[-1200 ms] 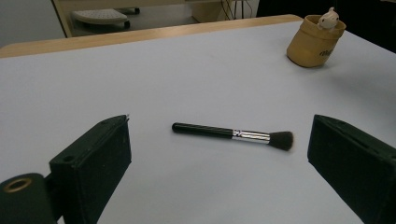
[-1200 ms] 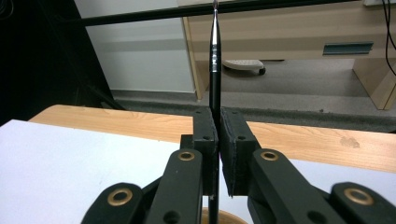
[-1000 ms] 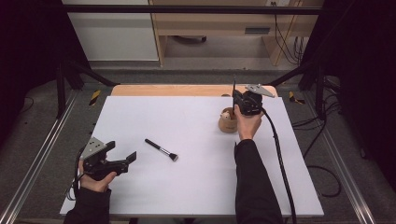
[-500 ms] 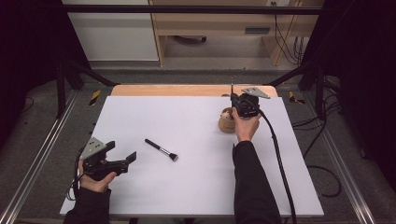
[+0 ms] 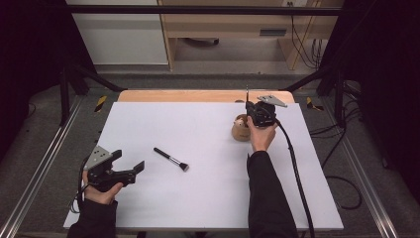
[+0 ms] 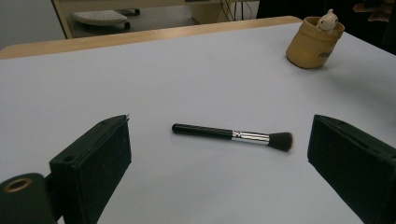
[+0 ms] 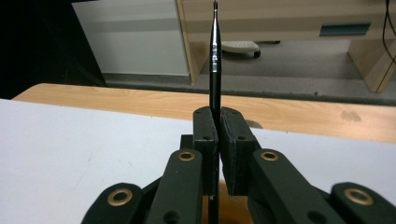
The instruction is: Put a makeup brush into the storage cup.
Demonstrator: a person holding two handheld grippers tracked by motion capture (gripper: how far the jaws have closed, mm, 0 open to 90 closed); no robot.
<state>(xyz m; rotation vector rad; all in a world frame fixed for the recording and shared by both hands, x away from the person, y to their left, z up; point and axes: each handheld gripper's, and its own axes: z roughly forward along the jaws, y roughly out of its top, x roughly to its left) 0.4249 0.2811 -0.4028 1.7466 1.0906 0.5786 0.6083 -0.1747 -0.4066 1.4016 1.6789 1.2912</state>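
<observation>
Little has changed: the left gripper [image 5: 130, 171] still waits wide open beside one black-handled makeup brush [image 6: 233, 135]. The right gripper [image 7: 218, 135] stays clamped on one thin black brush [image 7: 215, 56] (possibly an eyeliner), above one tan cup [image 5: 240, 130].

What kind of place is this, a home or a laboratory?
Probably a laboratory or recording workspace, not a home. A white table stands inside a dark metal frame, loose cables lie on the floor by plain wooden furniture, and a person works with a left gripper and right gripper.
</observation>
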